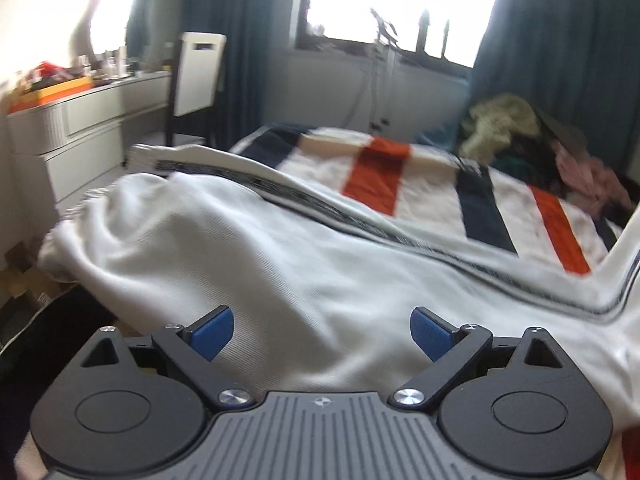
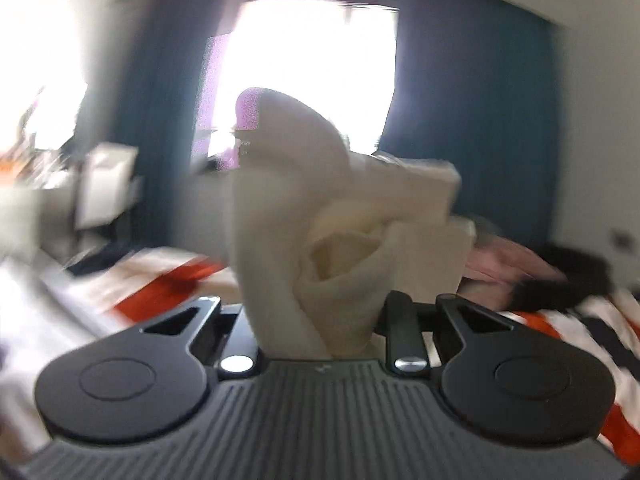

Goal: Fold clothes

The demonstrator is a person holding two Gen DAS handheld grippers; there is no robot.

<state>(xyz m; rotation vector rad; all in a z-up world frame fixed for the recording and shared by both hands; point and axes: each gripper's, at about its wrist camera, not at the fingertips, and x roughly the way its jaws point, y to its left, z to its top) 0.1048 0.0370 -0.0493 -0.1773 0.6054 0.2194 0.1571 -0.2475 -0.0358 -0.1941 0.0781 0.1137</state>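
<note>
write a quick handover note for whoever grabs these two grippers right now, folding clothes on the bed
Left gripper: open, blue pads apart, holding nothing, just above the white ribbed-knit garment with dark striped trim.
Right gripper: shut on a bunched fold of cream-white cloth, lifted up in front of the window; probably part of the same garment, though the blur leaves that unclear.
The garment lies rumpled across the striped white, orange and navy bedspread. A pile of unfolded clothes sits at the far corner.
Done: no finished fold visible.
Left: flatten, fold, then the pile.
</note>
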